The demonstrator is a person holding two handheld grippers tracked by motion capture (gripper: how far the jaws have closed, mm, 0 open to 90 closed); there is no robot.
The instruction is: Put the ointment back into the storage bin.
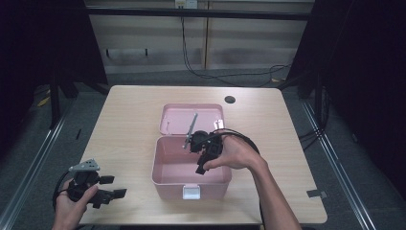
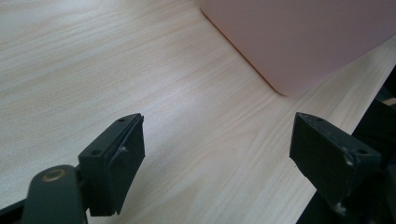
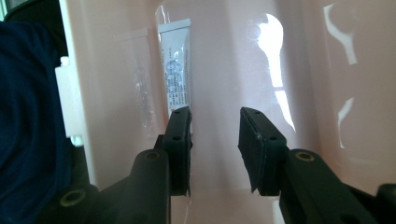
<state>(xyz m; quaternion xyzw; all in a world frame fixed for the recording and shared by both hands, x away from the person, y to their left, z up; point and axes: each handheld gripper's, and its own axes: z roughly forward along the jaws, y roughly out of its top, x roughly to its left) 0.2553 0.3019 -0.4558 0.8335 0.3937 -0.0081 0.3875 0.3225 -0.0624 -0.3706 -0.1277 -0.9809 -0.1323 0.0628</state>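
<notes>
An open pink box stands mid-table, its lid lying flat behind it. My right gripper reaches down into the box. In the right gripper view its jaws stand a little apart over the pink floor, open, with nothing between them. A white tube lies on that floor just beyond the left jaw's tip, close to the box wall. My left gripper rests at the table's front left corner, open and empty, its jaws wide over bare wood with the box's corner ahead.
The box has a white latch on its near wall. The wooden table has a dark cable hole at the back right. Cables run across the floor behind the table.
</notes>
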